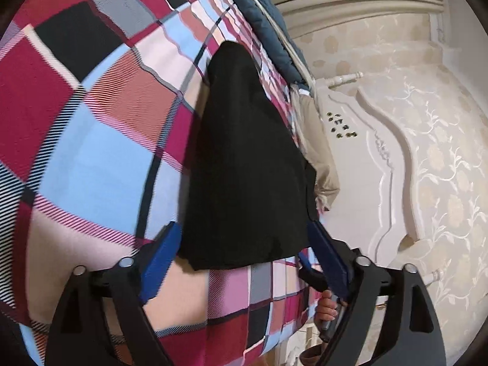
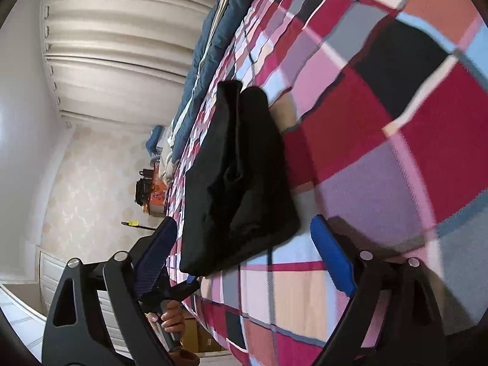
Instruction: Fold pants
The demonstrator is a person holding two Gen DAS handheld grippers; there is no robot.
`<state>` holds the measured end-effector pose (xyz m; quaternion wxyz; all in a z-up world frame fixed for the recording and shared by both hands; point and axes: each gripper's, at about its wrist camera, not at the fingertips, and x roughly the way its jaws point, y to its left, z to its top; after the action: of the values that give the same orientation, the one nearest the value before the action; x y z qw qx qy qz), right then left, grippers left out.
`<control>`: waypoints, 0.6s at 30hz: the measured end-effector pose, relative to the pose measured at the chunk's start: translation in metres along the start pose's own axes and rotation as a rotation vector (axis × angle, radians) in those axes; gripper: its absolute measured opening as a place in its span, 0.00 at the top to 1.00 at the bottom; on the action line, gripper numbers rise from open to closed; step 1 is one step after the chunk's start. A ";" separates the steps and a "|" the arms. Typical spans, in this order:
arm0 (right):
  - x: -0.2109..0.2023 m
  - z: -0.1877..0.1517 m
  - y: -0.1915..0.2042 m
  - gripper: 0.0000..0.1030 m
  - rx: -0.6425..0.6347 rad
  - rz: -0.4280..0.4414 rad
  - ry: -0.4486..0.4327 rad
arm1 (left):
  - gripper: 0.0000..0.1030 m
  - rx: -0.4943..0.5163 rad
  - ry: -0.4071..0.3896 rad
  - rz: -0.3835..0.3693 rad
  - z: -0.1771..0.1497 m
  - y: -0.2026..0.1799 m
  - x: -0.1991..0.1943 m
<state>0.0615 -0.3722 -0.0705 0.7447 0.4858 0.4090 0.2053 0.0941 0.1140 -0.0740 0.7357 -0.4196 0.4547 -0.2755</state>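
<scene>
The black pants (image 1: 244, 167) lie folded into a long narrow stack on the plaid bed cover (image 1: 91, 122). My left gripper (image 1: 244, 225) is open, its blue pads (image 1: 161, 259) standing wide on either side of the stack's near end without pressing it. The right wrist view shows the same pants (image 2: 238, 177) on the cover (image 2: 381, 152), with a crease down the top layer. My right gripper (image 2: 244, 221) is open too, pads (image 2: 334, 259) clear of the cloth. A hand (image 2: 172, 317) holds the other gripper's handle at the bed's edge.
A blue quilt (image 1: 268, 30) runs along the far side of the bed (image 2: 213, 30). A beige garment (image 1: 317, 140) hangs off the edge beside white carved furniture (image 1: 381, 167). Pleated curtains (image 2: 122, 45) and cardboard boxes (image 2: 198, 335) sit beyond the bed.
</scene>
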 end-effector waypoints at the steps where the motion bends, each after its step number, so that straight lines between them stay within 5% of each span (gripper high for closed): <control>1: 0.004 0.001 0.001 0.12 0.001 -0.005 0.005 | 0.15 0.009 0.007 0.028 0.001 -0.003 0.005; 6: 0.018 0.003 0.007 0.10 -0.006 -0.051 0.004 | 0.11 -0.003 0.012 0.077 0.001 -0.005 0.012; 18: 0.044 0.003 0.024 0.14 -0.058 -0.132 0.057 | 0.12 0.016 -0.032 0.042 -0.002 -0.004 0.011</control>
<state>0.0921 -0.3323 -0.0670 0.7584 0.4300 0.4551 0.1811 0.0970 0.1024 -0.0761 0.7517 -0.4087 0.4494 -0.2569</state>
